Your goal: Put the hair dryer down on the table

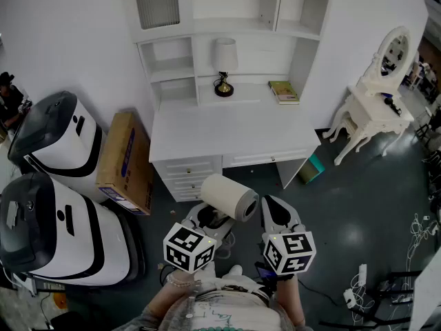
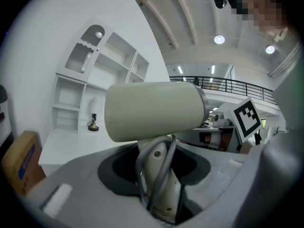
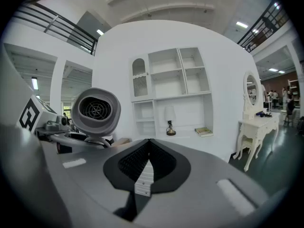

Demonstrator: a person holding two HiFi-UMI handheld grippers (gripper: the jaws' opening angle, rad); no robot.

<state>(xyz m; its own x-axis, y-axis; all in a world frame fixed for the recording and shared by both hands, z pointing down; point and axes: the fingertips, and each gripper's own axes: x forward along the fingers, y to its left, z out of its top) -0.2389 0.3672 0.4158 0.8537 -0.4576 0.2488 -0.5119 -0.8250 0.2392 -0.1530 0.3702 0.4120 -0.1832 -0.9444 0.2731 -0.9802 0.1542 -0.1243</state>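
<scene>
left gripper (image 1: 210, 219) clamped hair dryer (image 1: 229, 196) by handle, midair, short of table (image 1: 234, 133) near edge | right gripper (image 1: 275, 216) jaws together, empty | step needed: carry far over bare top, clear of lamp (image 1: 224, 66), lower until resting, then release

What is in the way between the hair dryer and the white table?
Nothing visible. The left gripper is shut on the handle of the hair dryer, holding it in the air in front of the table. The lamp and the book sit back by the shelves, and the near part of the tabletop is bare.
</scene>
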